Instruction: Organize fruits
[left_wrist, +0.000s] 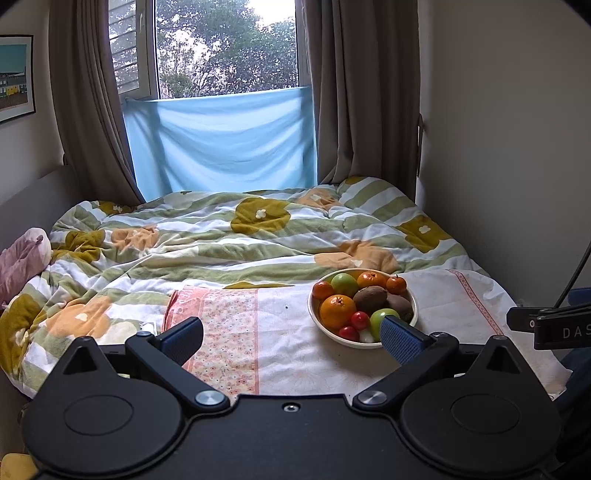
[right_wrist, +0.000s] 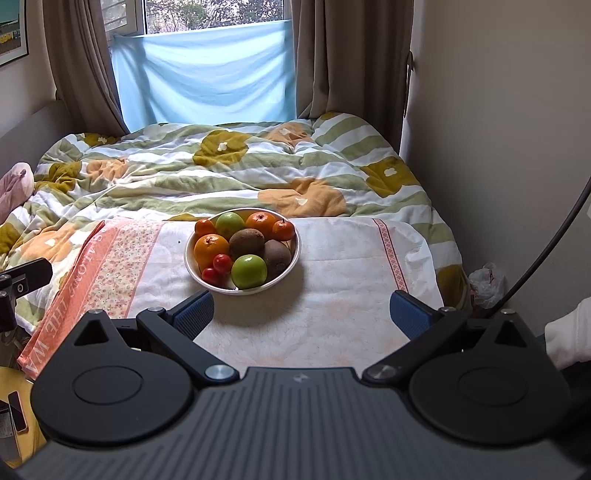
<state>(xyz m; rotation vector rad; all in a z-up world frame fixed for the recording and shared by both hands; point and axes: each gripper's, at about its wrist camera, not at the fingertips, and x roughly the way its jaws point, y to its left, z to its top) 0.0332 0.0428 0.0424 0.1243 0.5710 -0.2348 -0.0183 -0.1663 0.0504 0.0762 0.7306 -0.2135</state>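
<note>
A white bowl (right_wrist: 293, 254) of fruit stands on a pale cloth on the bed. It holds oranges (right_wrist: 211, 249), two green apples (right_wrist: 249, 271), two brown kiwis (right_wrist: 246, 240) and small red tomatoes (right_wrist: 222, 263). My right gripper (right_wrist: 301, 314) is open and empty, just short of the bowl's near rim. My left gripper (left_wrist: 291, 341) is open and empty, to the left of the bowl (left_wrist: 317, 325); its right finger (left_wrist: 400, 339) overlaps the bowl's near edge in the left wrist view.
The cloth (right_wrist: 332, 302) has a pink floral band (right_wrist: 110, 273) on the left. A rumpled flowered quilt (right_wrist: 221, 166) covers the bed behind. A wall stands close on the right. A pink bundle (left_wrist: 20, 258) lies at the left edge. Curtains and a window are at the back.
</note>
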